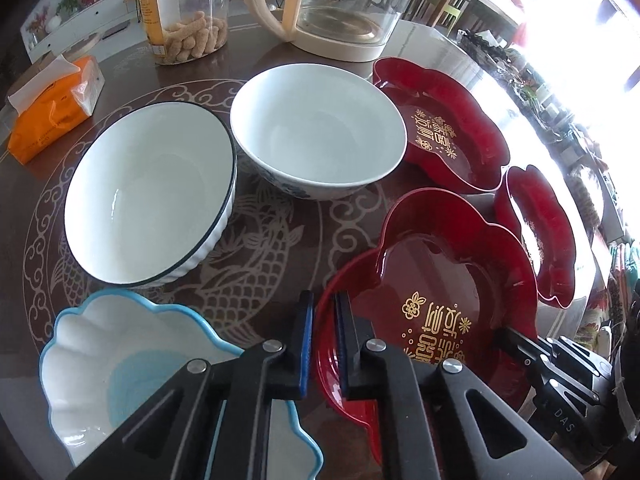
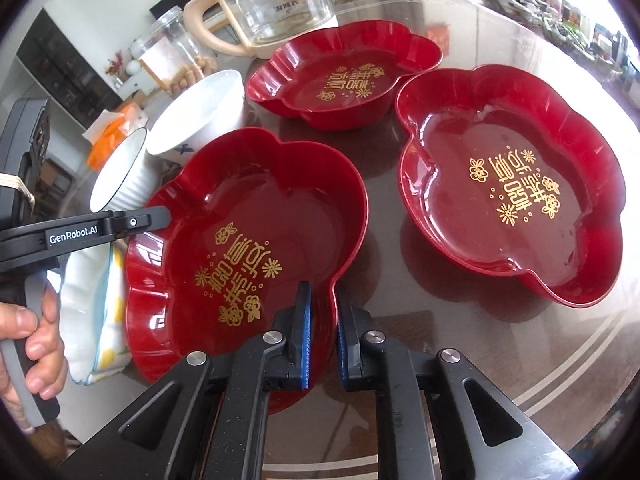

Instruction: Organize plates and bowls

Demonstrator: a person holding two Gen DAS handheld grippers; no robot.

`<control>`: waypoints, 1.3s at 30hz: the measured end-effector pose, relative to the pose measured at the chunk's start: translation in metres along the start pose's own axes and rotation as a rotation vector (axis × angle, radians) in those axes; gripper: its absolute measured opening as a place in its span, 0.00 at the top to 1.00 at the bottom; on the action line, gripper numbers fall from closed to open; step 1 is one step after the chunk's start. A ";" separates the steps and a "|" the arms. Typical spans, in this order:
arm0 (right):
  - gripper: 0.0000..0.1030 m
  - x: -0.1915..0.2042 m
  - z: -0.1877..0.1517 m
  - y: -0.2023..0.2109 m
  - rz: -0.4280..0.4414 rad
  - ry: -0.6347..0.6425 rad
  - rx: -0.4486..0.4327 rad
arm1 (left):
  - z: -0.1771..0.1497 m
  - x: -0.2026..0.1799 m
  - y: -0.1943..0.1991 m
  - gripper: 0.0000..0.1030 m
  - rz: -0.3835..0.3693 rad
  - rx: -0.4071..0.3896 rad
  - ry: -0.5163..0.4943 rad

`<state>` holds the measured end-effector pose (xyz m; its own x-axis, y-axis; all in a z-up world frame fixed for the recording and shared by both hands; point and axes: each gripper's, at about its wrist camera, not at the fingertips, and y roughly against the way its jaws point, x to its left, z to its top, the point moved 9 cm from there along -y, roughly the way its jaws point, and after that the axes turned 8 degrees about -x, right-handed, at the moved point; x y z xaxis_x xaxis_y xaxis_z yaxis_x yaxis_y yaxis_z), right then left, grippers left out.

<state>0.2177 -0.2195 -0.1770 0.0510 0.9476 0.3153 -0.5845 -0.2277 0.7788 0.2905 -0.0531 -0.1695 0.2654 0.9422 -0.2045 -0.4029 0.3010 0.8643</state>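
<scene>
Two pairs of tongs grip opposite edges of the near red plate [image 2: 248,240] on a patterned glass worktop [image 2: 500,344], apparently so it can be carried level. The right tongs [image 2: 323,320] are pressed onto its near right rim, one blue pad inside the wall and one outside. The left tongs [image 1: 323,320] pinch the same plate's left rim, a hold also visible from the side in the right wrist view, where the arm ends at the scalloped edge; whether the plate is already clear of the worktop is hard to judge through the fisheye.

Two matching red plates wait apart: one at far centre [image 2: 344,76], one to the right [image 2: 508,184], likely stacking partners for the held plate.

The left wrist view alone shows the bowls properly: a black-rimmed white bowl [image 1: 152,196] just beside a plain white bowl [image 1: 316,132], and a blue-edged shell dish [image 1: 132,364] near left, which is touching or slightly under the held plate's edge. Beyond them stand a snack jar [image 1: 184,12], a glass kettle [image 1: 340,8] and an orange tissue pack [image 1: 56,104]. The right wrist view alone shows the person's left hand [image 2: 32,344] on the tongs' handle.
</scene>
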 end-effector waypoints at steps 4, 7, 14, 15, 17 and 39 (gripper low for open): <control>0.87 -0.004 0.003 0.034 -0.014 0.034 -0.042 | -0.020 -0.026 0.029 0.91 -0.021 -0.046 -0.035; 0.87 -0.012 0.003 0.056 -0.021 0.061 -0.055 | -0.043 -0.039 0.045 0.91 -0.063 -0.062 -0.015; 0.87 -0.035 -0.027 0.060 -0.059 0.088 0.003 | -0.092 -0.059 0.046 0.91 -0.047 -0.088 0.009; 0.87 -0.039 -0.032 0.057 -0.058 0.077 0.009 | -0.097 -0.060 0.043 0.91 -0.047 -0.085 0.016; 0.86 -0.046 -0.037 0.053 -0.062 0.062 0.011 | -0.104 -0.061 0.038 0.91 -0.038 -0.083 0.018; 0.56 -0.055 -0.032 0.058 -0.127 0.095 -0.074 | -0.097 -0.061 0.053 0.44 0.139 -0.228 -0.065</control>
<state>0.1552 -0.2783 -0.1660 0.0540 0.9854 0.1615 -0.6361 -0.0907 0.7663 0.1678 -0.0806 -0.1559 0.2464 0.9676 -0.0552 -0.6239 0.2019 0.7549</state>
